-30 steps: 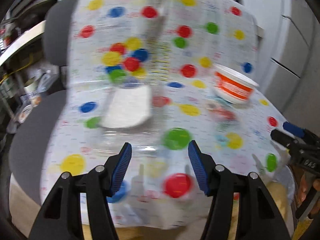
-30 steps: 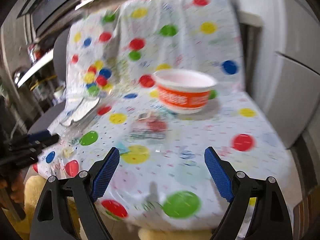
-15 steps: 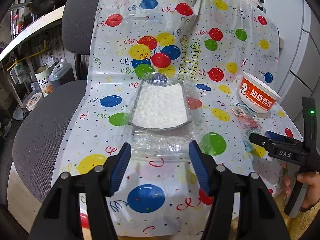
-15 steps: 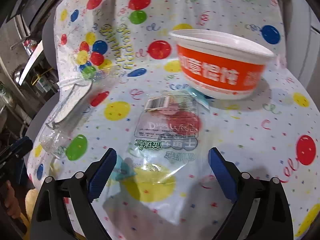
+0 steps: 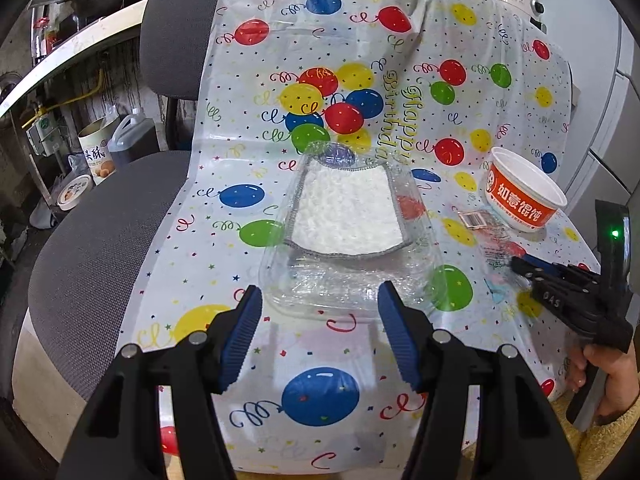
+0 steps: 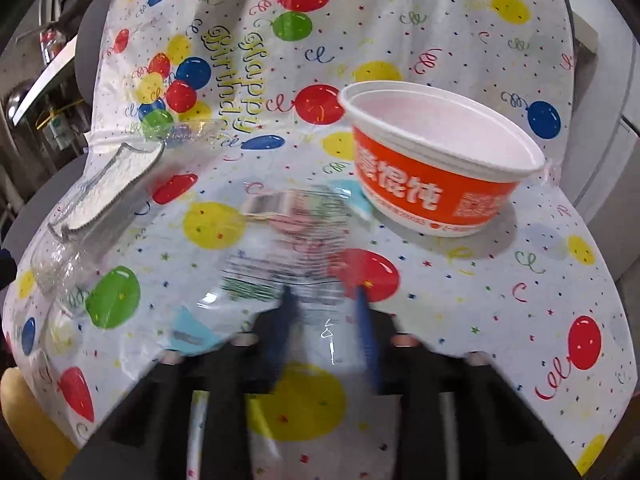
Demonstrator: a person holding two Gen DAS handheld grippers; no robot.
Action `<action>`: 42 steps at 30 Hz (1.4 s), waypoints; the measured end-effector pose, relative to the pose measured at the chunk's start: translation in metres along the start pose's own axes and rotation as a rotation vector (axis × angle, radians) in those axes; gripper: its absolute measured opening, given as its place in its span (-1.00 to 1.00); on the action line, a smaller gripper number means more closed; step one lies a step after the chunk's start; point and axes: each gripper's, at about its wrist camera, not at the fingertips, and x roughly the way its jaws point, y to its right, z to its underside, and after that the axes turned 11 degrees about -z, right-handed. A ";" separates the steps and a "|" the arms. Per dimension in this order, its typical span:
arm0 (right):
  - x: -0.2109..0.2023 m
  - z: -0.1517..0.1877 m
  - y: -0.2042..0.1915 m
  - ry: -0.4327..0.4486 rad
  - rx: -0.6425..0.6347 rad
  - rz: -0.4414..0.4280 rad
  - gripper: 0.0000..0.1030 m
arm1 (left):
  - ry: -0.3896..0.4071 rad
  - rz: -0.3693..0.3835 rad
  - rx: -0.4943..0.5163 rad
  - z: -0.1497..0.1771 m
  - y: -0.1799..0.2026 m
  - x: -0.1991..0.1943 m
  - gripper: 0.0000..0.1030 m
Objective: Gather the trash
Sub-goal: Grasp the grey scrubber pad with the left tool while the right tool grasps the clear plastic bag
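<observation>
Two claws [image 5: 320, 332] [image 6: 324, 320] at near tablecloth [image 5: 256, 360] edge.

We are looking at a grey chair [image 5: 100, 240] draped in a balloon-print sheet [image 5: 320, 392]. Lying on it are a clear plastic tray [image 5: 344, 240] mid-frame, a printed clear wrapper [image 6: 288, 256], and an orange bowl [image 5: 524, 196] at right.

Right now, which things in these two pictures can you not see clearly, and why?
- Right gripper, right wrist view: its jaws have just been closing over the clear wrapper; motion blur hides whether the pads pinch it.
- Wrapper print: blurred, unreadable.
- Orange bowl: its inside bottom is hidden by its own wall.
- Clear tray, left wrist view: the white pad covers its floor.
- Left gripper: open, holding nothing.
</observation>
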 end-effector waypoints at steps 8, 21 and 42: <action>-0.043 -0.001 0.005 0.096 0.085 -0.240 -1.00 | 0.013 -0.004 0.013 -0.002 -0.001 -0.004 0.14; -0.056 -0.007 -0.062 0.061 0.082 -0.457 -0.80 | 0.023 0.003 0.036 0.003 0.006 -0.011 0.14; -0.092 -0.026 -0.032 0.193 0.040 -0.188 -0.98 | 0.019 0.046 0.199 -0.024 0.042 0.020 0.14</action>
